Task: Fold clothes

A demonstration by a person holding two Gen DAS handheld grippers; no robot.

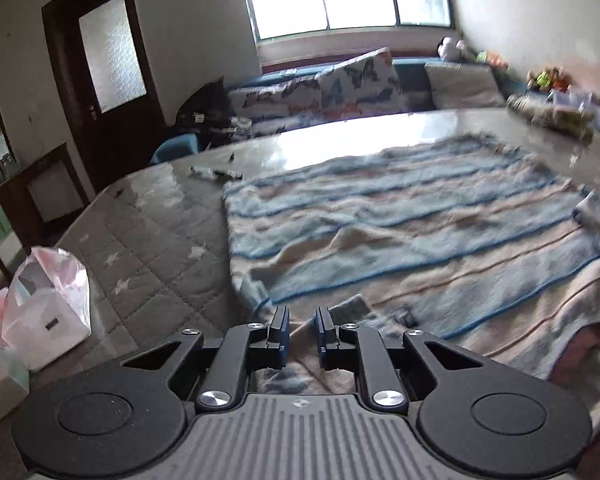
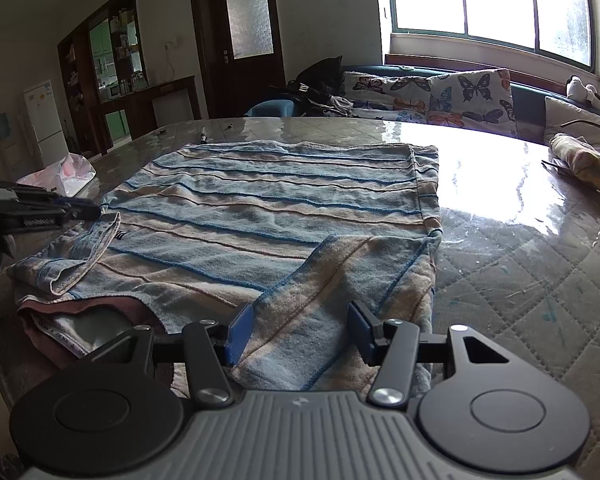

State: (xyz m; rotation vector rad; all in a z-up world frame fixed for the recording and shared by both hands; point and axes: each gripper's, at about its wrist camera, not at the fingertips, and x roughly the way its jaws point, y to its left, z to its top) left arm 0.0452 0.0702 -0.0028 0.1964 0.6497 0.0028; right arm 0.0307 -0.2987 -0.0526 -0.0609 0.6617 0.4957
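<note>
Evidently the striped top (image 2: 268,216) lies spread flat on the quilted surface (image 2: 520,280) so it can be folded, the left gripper (image 1: 302,330) pinching its near edge while the right gripper (image 2: 300,332) waits with jaws apart over the folded-in sleeve (image 2: 320,280).

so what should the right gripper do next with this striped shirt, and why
Probably close the right gripper on the folded-over sleeve lying between its open pads. The left gripper looks nearly shut at the striped shirt's near edge, so both would then hold cloth.
</note>
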